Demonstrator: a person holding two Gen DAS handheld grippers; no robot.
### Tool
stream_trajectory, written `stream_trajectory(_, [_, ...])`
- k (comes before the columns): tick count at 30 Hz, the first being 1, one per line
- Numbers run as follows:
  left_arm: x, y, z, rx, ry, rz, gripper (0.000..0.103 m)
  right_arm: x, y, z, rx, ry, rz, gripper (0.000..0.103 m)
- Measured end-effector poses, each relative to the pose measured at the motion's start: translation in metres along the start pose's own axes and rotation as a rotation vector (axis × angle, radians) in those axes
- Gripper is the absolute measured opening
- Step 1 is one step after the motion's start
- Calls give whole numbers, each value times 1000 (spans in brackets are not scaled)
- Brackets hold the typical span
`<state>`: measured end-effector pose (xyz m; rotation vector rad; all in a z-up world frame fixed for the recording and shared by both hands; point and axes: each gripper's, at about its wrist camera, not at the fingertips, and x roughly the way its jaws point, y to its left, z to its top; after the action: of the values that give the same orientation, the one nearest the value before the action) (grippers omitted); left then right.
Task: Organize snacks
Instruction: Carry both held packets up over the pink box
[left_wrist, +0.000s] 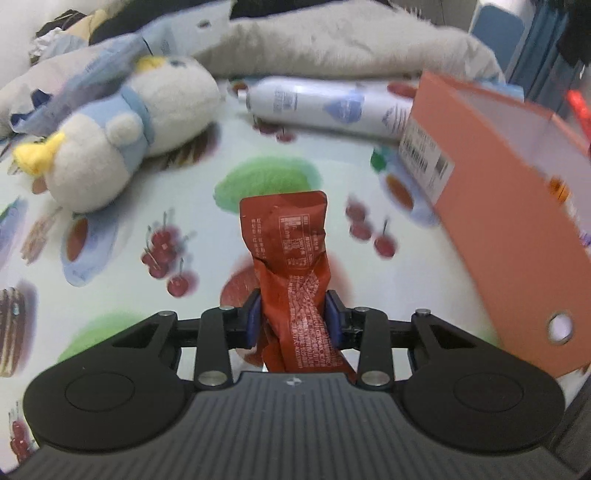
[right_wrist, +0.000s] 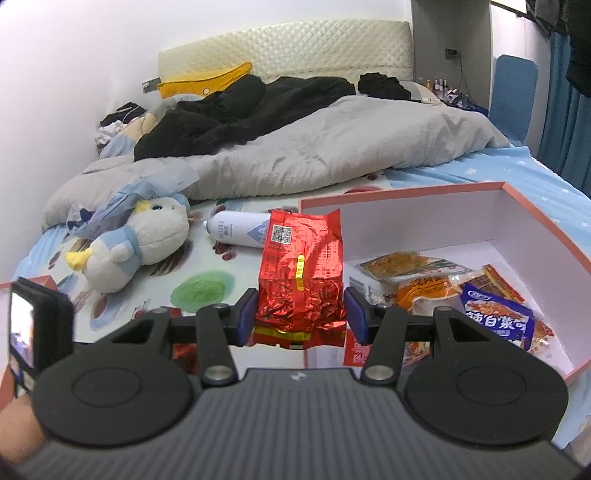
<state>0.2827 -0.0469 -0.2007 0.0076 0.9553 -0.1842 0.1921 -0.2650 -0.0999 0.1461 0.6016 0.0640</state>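
Observation:
My left gripper (left_wrist: 293, 314) is shut on a crumpled dark red snack sachet (left_wrist: 288, 236), with both blue pads pressed into its lower half. The sachet sticks up over the fruit-print sheet (left_wrist: 147, 184), left of the orange box (left_wrist: 517, 206). My right gripper (right_wrist: 301, 314) is shut on a shiny red foil pack (right_wrist: 301, 269), held upright at the near left corner of the same orange box (right_wrist: 406, 192). The box is white inside and holds several snack packets, among them a blue one (right_wrist: 495, 314) and an orange one (right_wrist: 424, 291).
A white and blue plush toy (right_wrist: 140, 240) (left_wrist: 122, 136) lies on the sheet to the left. A white spray can (right_wrist: 236, 229) (left_wrist: 325, 105) lies behind the packs. A grey duvet (right_wrist: 332, 147) fills the back of the bed. A small camera screen (right_wrist: 22, 325) and a hand (right_wrist: 18, 424) show at the left edge.

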Motion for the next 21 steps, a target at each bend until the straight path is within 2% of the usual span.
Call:
stream_trajectory(7, [-59,-10,38,-38,-124,-77,40,-9,-16,15,23,-41,-19,53])
stream_trajectory(14, [-111,-50,82,15,-255,-191,40,-23,-35,39,30,-106,-48,53])
stream_trajectory(18, [-123,-78,100,55,-297,-247,40,-28,-49,50,31,-135,-75,53])
stream_trajectory(21, [-121,-103,111,83,-297,-285,41,-28,-62,54,42,-144,-102,53])
